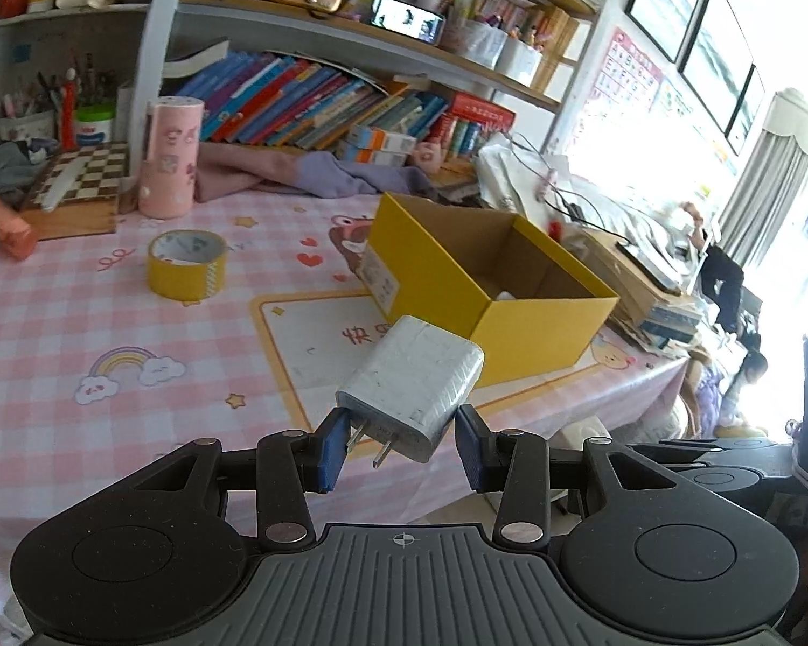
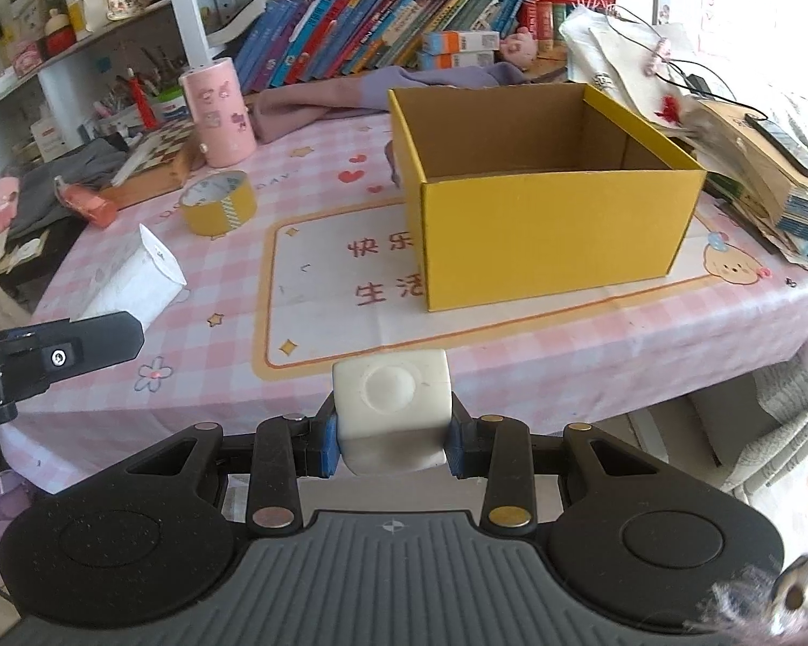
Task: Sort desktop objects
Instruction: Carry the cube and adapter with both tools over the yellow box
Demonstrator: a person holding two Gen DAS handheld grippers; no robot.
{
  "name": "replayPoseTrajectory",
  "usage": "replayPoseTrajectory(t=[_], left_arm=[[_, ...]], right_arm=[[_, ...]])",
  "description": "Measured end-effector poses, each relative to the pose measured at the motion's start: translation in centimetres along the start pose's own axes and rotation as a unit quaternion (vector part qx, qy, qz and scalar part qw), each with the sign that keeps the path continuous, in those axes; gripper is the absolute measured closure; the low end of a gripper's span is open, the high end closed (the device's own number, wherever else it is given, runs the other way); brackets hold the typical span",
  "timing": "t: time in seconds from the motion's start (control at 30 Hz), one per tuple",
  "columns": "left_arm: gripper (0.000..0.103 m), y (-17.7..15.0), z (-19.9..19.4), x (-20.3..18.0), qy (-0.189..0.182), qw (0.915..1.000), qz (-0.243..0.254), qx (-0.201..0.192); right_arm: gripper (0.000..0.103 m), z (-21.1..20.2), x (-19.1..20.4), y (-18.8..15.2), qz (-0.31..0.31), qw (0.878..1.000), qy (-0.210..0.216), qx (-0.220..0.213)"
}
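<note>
Our left gripper [image 1: 398, 439] pinched the white charger [image 1: 412, 390]; our right gripper [image 2: 393, 444] squeezed the white cube [image 2: 392, 409]. We needed to lift both over the yellow box [image 2: 555, 231] rim, then let go.

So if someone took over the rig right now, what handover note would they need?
Left gripper: shut on the white charger, prongs pointing back at the camera.
Right gripper: shut on the white cube.
Both are held above the table's near edge, short of the yellow box.
The box is open; something white shows at its bottom.
Left to do: drop both in the box. The yellow tape roll is untouched on the tablecloth.
</note>
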State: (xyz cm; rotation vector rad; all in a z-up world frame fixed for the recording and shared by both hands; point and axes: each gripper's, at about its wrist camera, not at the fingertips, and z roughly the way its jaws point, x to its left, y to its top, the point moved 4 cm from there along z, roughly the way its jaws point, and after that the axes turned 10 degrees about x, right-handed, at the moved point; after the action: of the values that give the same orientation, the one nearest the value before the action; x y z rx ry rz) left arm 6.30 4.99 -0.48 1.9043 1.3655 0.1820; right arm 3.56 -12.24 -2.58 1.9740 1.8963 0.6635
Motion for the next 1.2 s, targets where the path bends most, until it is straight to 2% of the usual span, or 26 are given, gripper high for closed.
replayPoseTrajectory(t=[0.53, 1.2], left_arm=[[0.062, 1.2, 2.9, -3.9, -0.036, 0.9977, 0.054, 0.022], [0.062, 2.3, 6.7, -8.3, -0.032, 0.9958, 0.075, 0.042]], right_arm=[[0.070, -0.8, -4.0, -0.5, 0.047, 0.998, -0.031, -0.007], [0.070, 0.0, -9.6, 0.3, 0.081, 0.996, -0.027, 0.004]])
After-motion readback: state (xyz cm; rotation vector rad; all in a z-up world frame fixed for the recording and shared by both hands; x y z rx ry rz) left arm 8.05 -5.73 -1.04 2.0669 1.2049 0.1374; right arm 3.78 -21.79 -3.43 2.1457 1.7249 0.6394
